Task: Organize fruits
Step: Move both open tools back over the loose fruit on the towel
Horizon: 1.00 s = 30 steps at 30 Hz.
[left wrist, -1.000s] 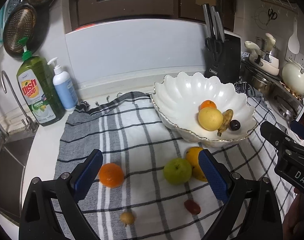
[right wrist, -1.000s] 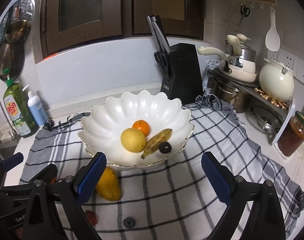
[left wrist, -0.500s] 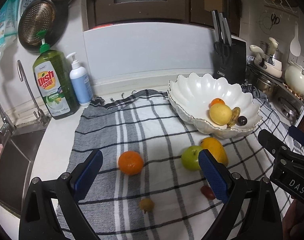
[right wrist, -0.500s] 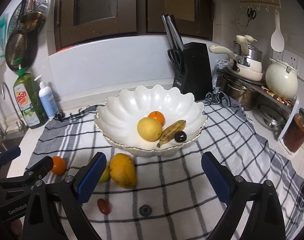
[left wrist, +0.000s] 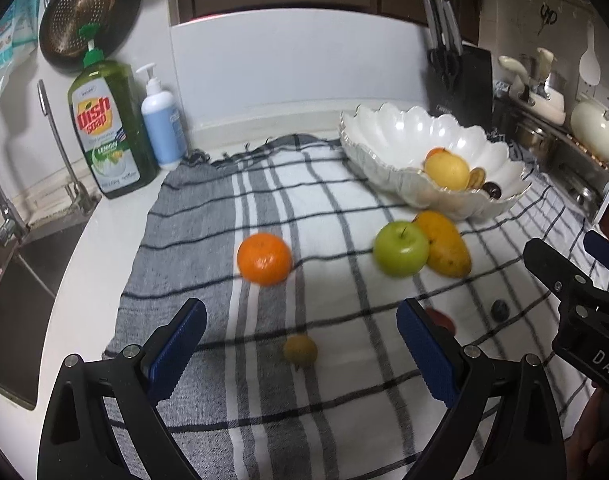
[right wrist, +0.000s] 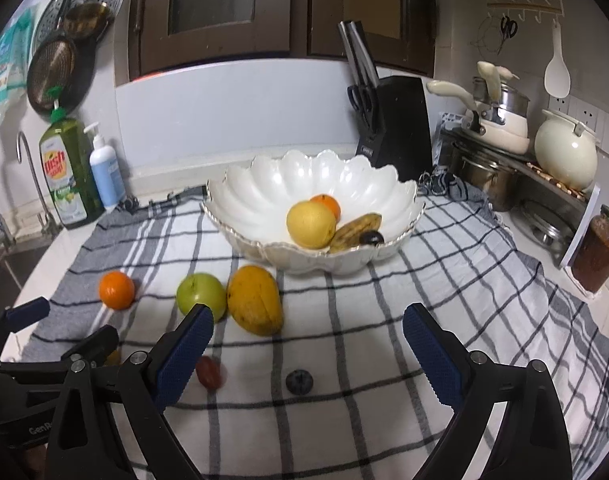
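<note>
A white scalloped bowl (right wrist: 264,196) (left wrist: 396,140) on the checked cloth (right wrist: 444,280) holds a yellow fruit (right wrist: 311,224), an orange, a browned banana (right wrist: 355,232) and a dark plum. Loose on the cloth lie an orange (left wrist: 264,258) (right wrist: 116,290), a green apple (left wrist: 400,248) (right wrist: 201,296), a mango (left wrist: 444,249) (right wrist: 255,299), a small yellow-brown fruit (left wrist: 300,351), a red fruit (right wrist: 208,373) and a dark blue one (right wrist: 299,381). My left gripper (left wrist: 300,356) is open and empty above the small fruit. My right gripper (right wrist: 306,358) is open and empty over the cloth's front.
A dish soap bottle (left wrist: 106,132) and a pump bottle (left wrist: 162,124) stand at the back left beside the sink (left wrist: 8,292) and tap. A knife block (right wrist: 400,120), pots (right wrist: 500,136) and a jar (right wrist: 598,250) stand at the right.
Both grippers have drawn back toward the front of the counter and left, so the bowl and loose fruit sit farther away. Both stay open; no fruit has moved.
</note>
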Each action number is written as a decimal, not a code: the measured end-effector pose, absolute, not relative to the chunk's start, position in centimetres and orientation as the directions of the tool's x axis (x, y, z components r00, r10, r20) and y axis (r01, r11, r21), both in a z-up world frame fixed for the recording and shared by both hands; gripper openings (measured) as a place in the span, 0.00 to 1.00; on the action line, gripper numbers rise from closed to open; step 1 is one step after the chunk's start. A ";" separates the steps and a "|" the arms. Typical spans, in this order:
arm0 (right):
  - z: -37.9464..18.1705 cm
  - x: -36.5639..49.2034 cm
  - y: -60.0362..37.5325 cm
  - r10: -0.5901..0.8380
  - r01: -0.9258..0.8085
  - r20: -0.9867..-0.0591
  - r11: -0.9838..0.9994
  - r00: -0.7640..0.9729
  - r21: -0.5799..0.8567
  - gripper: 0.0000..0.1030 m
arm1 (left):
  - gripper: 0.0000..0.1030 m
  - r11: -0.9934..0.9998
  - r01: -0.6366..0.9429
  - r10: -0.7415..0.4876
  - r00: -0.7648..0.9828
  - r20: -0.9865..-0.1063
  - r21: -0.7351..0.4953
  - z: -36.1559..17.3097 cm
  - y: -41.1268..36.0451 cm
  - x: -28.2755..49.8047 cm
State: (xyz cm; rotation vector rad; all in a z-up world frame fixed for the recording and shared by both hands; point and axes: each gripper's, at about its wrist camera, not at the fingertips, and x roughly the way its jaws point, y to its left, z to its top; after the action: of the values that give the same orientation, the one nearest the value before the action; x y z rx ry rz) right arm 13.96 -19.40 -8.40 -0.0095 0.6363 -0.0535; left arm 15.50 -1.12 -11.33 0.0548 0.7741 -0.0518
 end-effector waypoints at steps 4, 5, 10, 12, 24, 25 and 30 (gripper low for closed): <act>-9.4 13.8 -19.2 -0.046 0.037 -0.604 0.999 0.796 -0.026 0.93 | 0.94 0.998 0.052 -0.008 0.714 -0.700 0.042 -12.2 -0.9 15.2; -9.6 13.7 -19.1 -0.043 0.033 -0.607 0.999 0.794 -0.027 0.93 | 0.94 0.998 0.046 0.002 0.714 -0.700 0.050 -12.4 -0.8 15.1; -11.0 13.8 -18.7 -0.039 0.018 -0.627 0.999 0.778 -0.040 0.80 | 0.88 0.998 0.029 0.024 0.699 -0.715 0.062 -13.5 -0.4 14.9; -11.6 14.0 -18.7 -0.030 0.011 -0.643 0.999 0.765 -0.033 0.76 | 0.85 0.998 0.028 0.021 0.690 -0.724 0.056 -14.0 -0.4 15.0; -14.3 14.9 -19.3 -0.017 0.009 -0.716 1.000 0.698 -0.014 0.51 | 0.71 0.998 0.039 0.016 0.656 -0.754 0.055 -15.3 -0.6 15.6; -14.4 15.0 -19.3 -0.016 0.009 -0.717 1.000 0.697 -0.013 0.48 | 0.69 0.998 0.039 0.015 0.654 -0.756 0.054 -15.4 -0.6 15.6; -14.6 15.2 -19.4 -0.015 0.015 -0.726 1.000 0.687 -0.007 0.37 | 0.66 0.997 0.049 0.008 0.651 -0.759 0.052 -15.5 -0.7 15.7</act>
State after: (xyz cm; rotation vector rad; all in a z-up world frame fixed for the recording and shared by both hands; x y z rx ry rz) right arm 15.19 -19.45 -14.58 -0.0004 0.8131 -0.0170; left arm 15.69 -0.68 -15.48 0.0694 0.8616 -0.0233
